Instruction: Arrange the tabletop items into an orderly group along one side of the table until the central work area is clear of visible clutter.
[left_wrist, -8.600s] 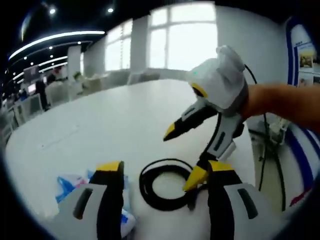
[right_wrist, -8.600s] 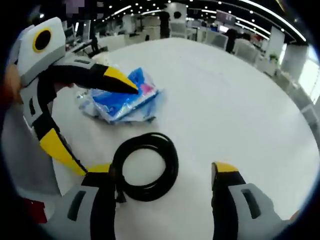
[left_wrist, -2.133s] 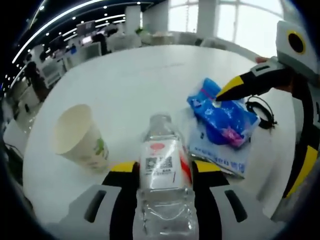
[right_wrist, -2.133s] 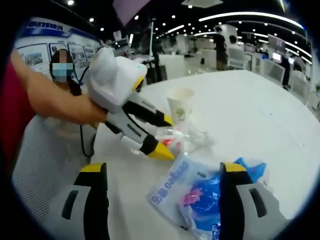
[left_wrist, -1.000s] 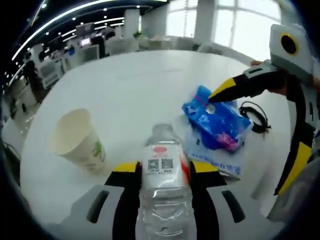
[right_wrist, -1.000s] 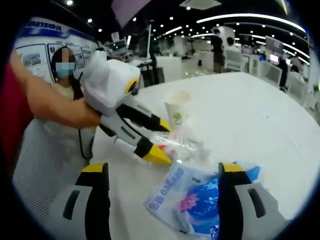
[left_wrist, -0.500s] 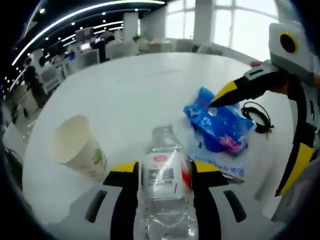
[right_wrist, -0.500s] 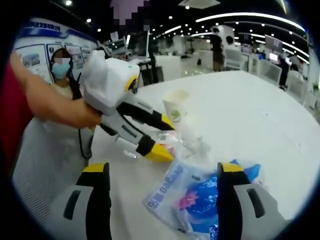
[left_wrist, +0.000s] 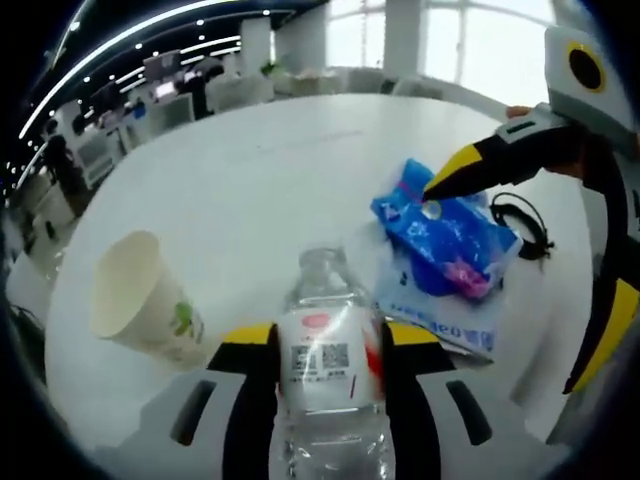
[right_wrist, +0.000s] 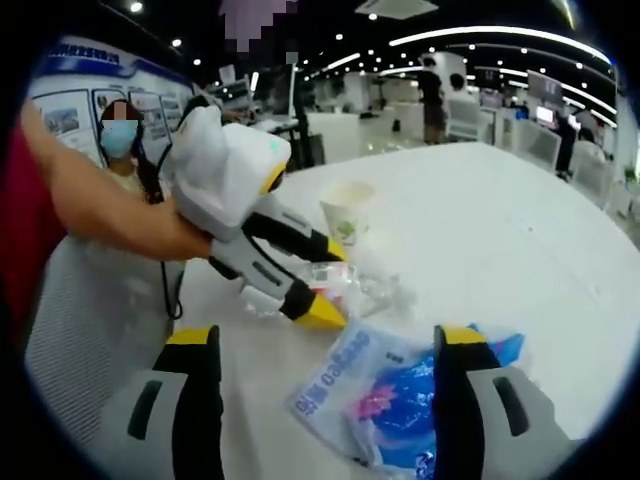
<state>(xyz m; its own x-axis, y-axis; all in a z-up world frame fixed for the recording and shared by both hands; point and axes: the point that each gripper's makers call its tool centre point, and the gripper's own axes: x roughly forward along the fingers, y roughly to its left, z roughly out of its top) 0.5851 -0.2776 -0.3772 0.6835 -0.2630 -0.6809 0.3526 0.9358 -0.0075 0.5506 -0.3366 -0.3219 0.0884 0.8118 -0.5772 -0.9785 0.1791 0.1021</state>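
Clear plastic bottle (left_wrist: 328, 370), paper cup (left_wrist: 140, 311), glossy blue plastic packets (left_wrist: 448, 240), smooth matt table (left_wrist: 250, 190).

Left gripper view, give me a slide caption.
Left tool grips a clear water bottle between a paper cup and blue packets.

The table (left_wrist: 250, 170) lies open beyond the cup (left_wrist: 140, 305); the bag (left_wrist: 445, 240) and cable (left_wrist: 520, 225) crowd its right side.
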